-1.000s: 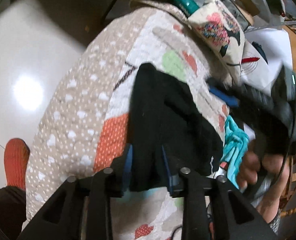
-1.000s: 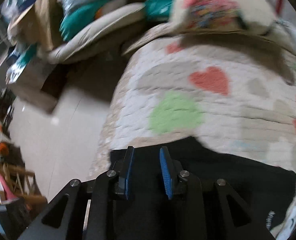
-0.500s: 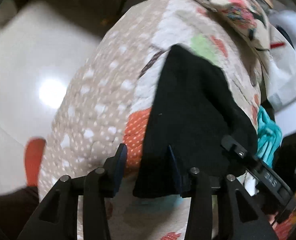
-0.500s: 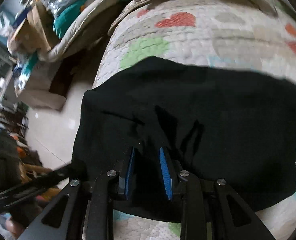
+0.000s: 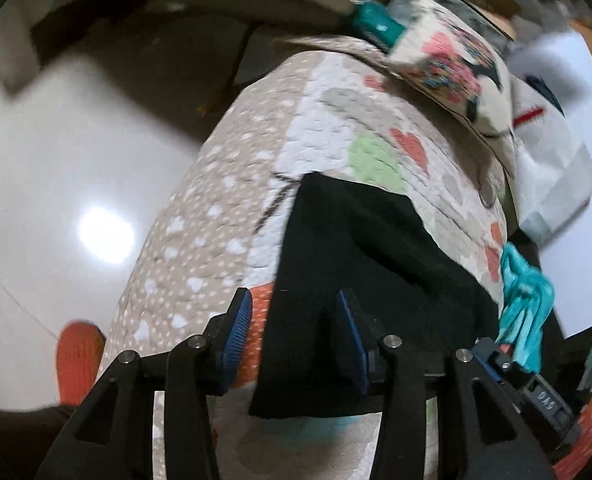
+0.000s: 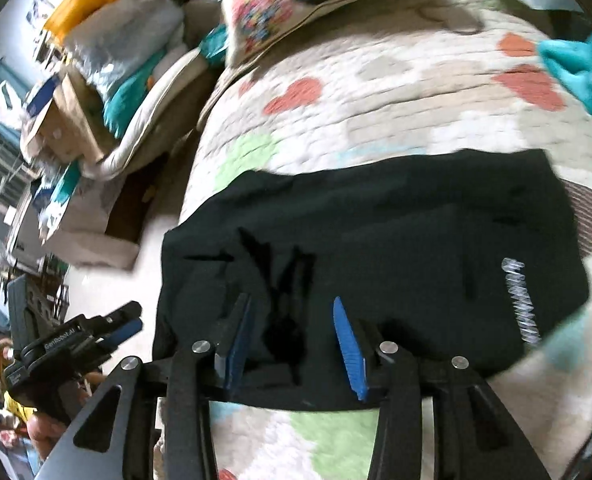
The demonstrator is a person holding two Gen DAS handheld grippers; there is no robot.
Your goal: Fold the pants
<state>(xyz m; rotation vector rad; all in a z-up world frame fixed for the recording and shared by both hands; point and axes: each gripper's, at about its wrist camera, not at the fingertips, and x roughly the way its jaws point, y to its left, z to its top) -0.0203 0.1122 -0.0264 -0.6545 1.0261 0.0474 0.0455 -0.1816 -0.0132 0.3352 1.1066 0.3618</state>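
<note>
in the left wrist view we see our left gripper (image 5: 296, 336) at the bottom centre of the frame, its blue pads spread wide and holding nothing, with the near left edge of the black pants (image 5: 360, 280) lying between and beyond them. the pants sit folded into a dark block in the middle of the frame on the patterned quilt (image 5: 216, 240), and a teal cloth (image 5: 524, 300) lies at the right edge beside them. a printed cushion (image 5: 452, 60) rests at the upper right. in the right wrist view our right gripper (image 6: 292, 344) also stands wide and empty at the bottom centre, over the near edge of the pants (image 6: 396, 240), which fill the middle of the frame as a flat rectangle with white lettering at its right end. the left gripper (image 6: 96, 332) shows at the lower left, off the cloth. we judge a fold is just laid down and released. next we likely need to pinch one short end with both grippers and carry it across evenly, keeping the layers from sliding.
</note>
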